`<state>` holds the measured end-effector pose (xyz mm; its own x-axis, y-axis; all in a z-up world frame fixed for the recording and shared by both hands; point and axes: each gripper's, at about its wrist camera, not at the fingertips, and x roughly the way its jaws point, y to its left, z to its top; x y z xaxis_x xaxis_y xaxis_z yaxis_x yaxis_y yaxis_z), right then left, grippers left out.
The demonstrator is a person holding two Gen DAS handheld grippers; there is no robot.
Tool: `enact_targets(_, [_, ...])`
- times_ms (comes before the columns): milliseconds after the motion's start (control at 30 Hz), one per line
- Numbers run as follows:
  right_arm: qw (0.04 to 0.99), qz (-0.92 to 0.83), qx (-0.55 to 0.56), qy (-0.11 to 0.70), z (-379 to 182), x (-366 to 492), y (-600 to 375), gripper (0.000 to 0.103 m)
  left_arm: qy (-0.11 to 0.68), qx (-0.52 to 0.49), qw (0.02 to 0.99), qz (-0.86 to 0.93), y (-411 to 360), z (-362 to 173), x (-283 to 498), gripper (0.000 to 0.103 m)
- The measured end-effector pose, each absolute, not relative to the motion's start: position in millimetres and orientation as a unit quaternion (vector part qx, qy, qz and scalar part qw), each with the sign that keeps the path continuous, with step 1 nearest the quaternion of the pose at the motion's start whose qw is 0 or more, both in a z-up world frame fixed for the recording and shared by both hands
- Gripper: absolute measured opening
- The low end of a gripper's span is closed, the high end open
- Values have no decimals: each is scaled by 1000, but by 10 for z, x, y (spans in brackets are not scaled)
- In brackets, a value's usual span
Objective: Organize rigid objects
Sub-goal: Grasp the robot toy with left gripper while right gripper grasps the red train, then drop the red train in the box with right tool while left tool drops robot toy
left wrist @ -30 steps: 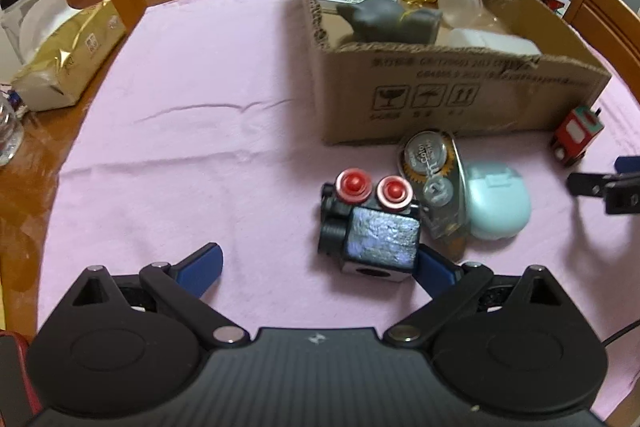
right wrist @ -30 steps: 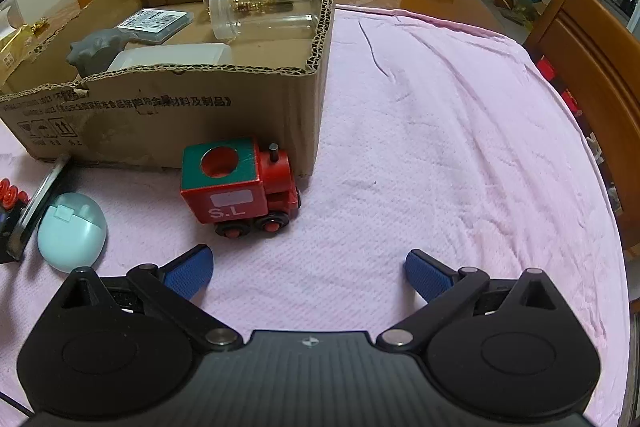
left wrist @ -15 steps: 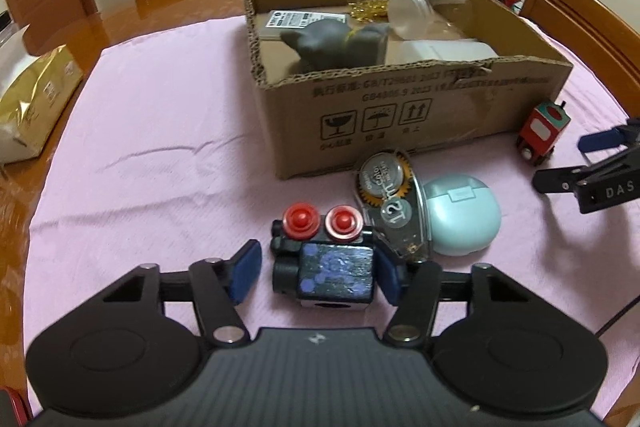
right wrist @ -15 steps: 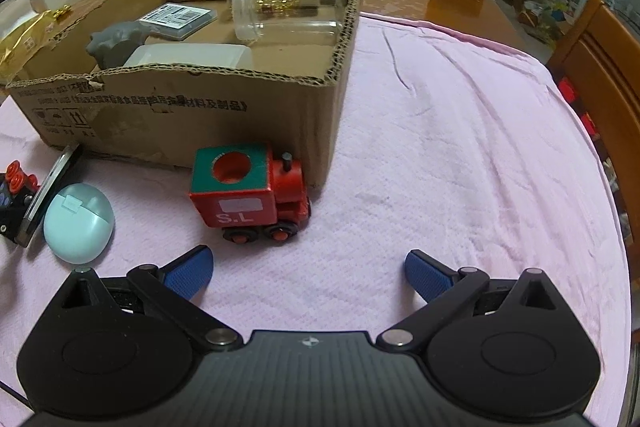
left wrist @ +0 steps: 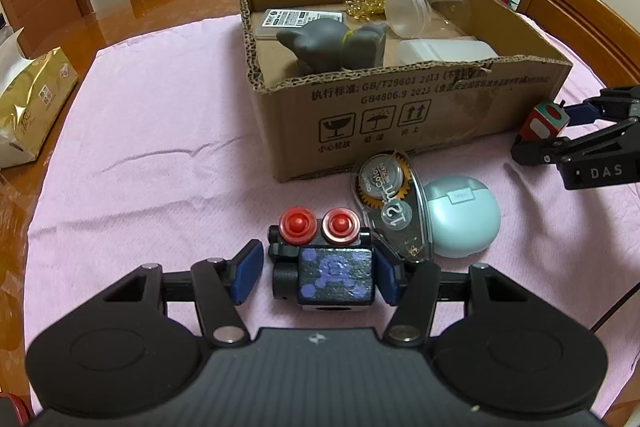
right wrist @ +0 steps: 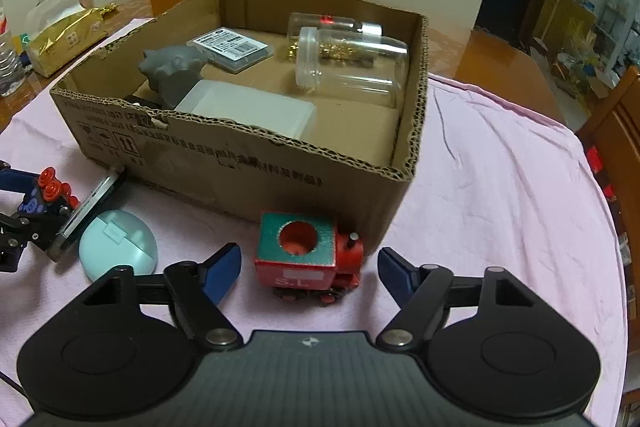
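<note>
A black toy robot (left wrist: 334, 275) with two red eyes sits on the pink cloth, and my left gripper (left wrist: 316, 275) is shut on its sides. In the right wrist view, a red and green toy train (right wrist: 308, 255) stands against the cardboard box (right wrist: 240, 163). My right gripper (right wrist: 310, 267) straddles the train with its jaws closing. A gap shows between each blue pad and the train. A clear tape dispenser (left wrist: 390, 203) and a mint case (left wrist: 460, 219) lie just right of the robot.
The box (left wrist: 400, 107) holds a grey animal figure (left wrist: 328, 47), clear jars (left wrist: 424, 7), a white container (left wrist: 444, 51) and a labelled case (left wrist: 300, 21). A gold tissue pack (left wrist: 32, 103) lies at the left table edge. Wooden chairs ring the table.
My left jaws went from wide open to closed on the toy robot. My right gripper drew nearer the train, and its jaws narrowed around it.
</note>
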<state>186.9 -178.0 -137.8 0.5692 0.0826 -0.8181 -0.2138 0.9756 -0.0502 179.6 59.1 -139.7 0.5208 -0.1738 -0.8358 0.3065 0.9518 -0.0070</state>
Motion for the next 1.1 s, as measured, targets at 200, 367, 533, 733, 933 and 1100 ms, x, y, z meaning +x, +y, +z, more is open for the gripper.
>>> enact_targets(200, [879, 76, -68, 465, -1352, 1882, -1823, 61, 475, 77, 865, -143, 580, -1383, 1811, 53])
enact_targets(367, [875, 84, -72, 471, -1293, 1878, -1832, 61, 487, 89, 856, -148, 571, -1352, 1820, 53])
enact_targets(533, [870, 100, -73, 477, -1159, 1853, -1832, 61, 490, 102, 852, -155, 594, -1233, 1791, 53])
enact_targets(733, [863, 129, -86, 482, -871, 1788, -1870, 60, 492, 119, 845, -173, 639, -981, 1753, 53])
enact_targets(933, [870, 153, -101, 458, -472, 1812, -1903, 59, 470, 137, 851, -190, 611, -653, 1761, 53])
enact_targets(1100, [884, 160, -105, 427, -250, 1976, -1904, 59, 440, 138, 864, -200, 527, -416, 1836, 53])
